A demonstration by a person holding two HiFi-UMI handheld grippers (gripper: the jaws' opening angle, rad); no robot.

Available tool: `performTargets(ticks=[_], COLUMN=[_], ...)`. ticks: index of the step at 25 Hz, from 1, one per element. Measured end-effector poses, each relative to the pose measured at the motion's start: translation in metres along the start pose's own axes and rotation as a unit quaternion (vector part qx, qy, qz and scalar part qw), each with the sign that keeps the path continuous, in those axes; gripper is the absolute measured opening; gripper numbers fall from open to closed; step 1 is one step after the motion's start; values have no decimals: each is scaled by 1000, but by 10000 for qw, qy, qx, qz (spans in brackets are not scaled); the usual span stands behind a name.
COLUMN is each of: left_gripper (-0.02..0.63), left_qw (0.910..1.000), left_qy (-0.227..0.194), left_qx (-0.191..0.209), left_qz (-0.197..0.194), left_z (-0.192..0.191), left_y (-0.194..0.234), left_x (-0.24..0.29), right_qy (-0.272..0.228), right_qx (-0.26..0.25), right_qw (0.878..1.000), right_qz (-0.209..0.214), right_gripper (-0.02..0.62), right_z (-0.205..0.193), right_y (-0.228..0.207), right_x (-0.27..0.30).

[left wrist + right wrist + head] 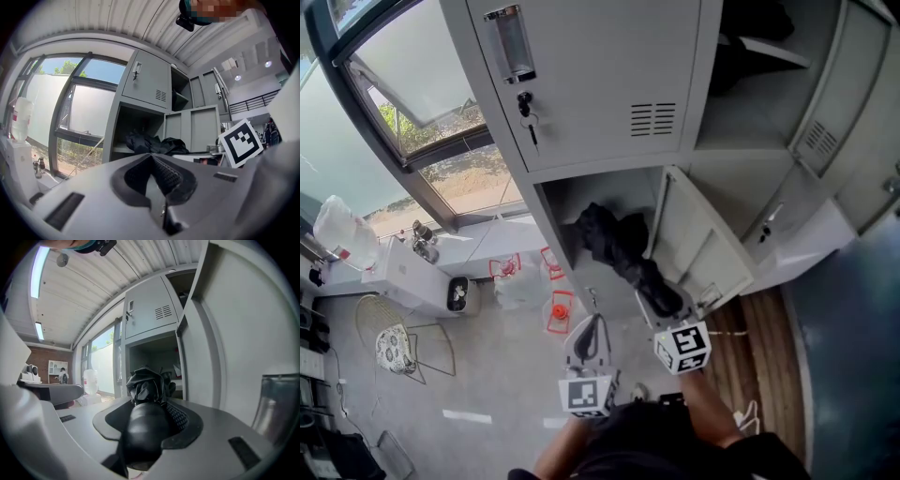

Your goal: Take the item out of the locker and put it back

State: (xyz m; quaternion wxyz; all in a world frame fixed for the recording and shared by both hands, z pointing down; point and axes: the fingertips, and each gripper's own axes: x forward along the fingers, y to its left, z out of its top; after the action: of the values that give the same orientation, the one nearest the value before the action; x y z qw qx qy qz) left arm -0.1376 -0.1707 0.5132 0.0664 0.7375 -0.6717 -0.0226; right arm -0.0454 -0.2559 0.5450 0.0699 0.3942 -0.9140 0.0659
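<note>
A black folded umbrella (623, 253) lies slantwise at the mouth of the open lower compartment of the grey locker (581, 192), its cloth end inside. My right gripper (664, 305) is shut on its thick black handle (143, 430), and the bunched cloth (147, 385) points at the compartment in the right gripper view. The compartment's door (698, 239) stands open to the right of it. My left gripper (589, 336) hangs just left of the right one, shut and holding nothing. In the left gripper view its jaws (152, 158) point at the umbrella (154, 143).
The upper locker door (591, 84) is closed with a key in its lock (525, 108). More locker doors (853, 122) stand open at the right. A window (422, 122), a water bottle (342, 232), a wire stool (394, 349) and orange items (561, 309) are at the left.
</note>
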Motion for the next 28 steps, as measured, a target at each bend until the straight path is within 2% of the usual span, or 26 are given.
performTargets(ticks=[8,13,17,22,28], left_gripper=[-8,-8,-8,-8,-8], left_qw=[9999,9998,9986,9958,9926], left_qy=[116,61,14,54,45], left_qx=[68,72,137,127,62], left_qz=[12,-195,-520,-907,-1210], left_z=[-10,-8,-6,-1,3], left_y=[-25,-35,-38,-39,-42], left_x=[-33,-45,-47,-53,-65], right_qy=[41,26,-83,-165,-185], right_qx=[87,60,119,282,452], right_qw=[9999,10000,9996,9971,9937], right_qz=[83,-13,-225,-694,-1012], right_gripper=[173,173,173,173,173], right_z=[-16,-22,-19,-11,-14], right_y=[15,25,33,42,47], right_x=[-54,-85,-106,-126,-148])
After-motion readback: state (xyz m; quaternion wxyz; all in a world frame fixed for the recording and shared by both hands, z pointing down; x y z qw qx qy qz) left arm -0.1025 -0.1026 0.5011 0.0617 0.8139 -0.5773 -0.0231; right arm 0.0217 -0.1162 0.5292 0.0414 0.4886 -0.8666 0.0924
